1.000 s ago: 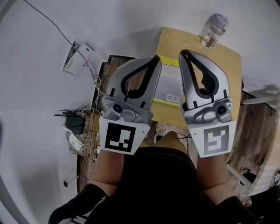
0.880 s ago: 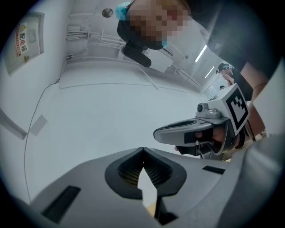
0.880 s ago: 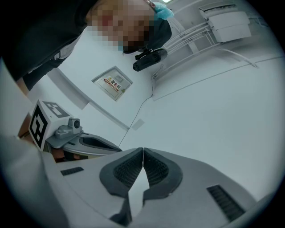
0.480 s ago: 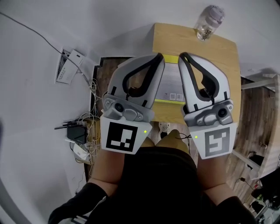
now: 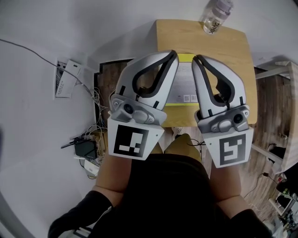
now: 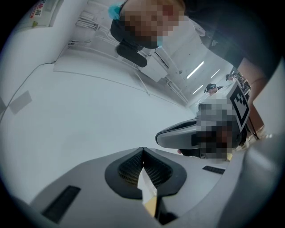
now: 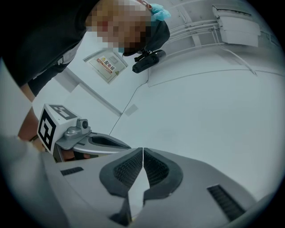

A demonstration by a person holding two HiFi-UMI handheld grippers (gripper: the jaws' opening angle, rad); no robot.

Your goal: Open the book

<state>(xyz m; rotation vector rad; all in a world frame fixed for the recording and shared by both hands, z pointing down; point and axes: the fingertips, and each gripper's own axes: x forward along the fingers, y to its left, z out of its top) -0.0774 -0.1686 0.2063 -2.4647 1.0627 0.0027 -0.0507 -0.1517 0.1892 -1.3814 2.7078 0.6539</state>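
A book (image 5: pixel 185 86) with a pale cover and a yellow-green edge lies closed on a small wooden table (image 5: pixel 235 51); both grippers hide most of it. In the head view my left gripper (image 5: pixel 174 54) and right gripper (image 5: pixel 196 59) hang side by side over the book, both shut with nothing between the jaws. Whether they touch the book I cannot tell. The left gripper view shows its shut jaws against a white wall, with the right gripper (image 6: pixel 178 135) beside them. In the right gripper view the left gripper (image 7: pixel 91 140) shows at the left.
A clear plastic bottle (image 5: pixel 215 14) stands at the table's far edge. Left of the table, cables and a black router (image 5: pixel 86 147) lie on the floor, with a white box (image 5: pixel 64 76) further up. Pale furniture (image 5: pixel 274 69) stands to the right.
Both grippers have drifted slightly and their tips now stand closer together. The table and bottle have slid upward and leftward in the head view. Both grippers stayed shut.
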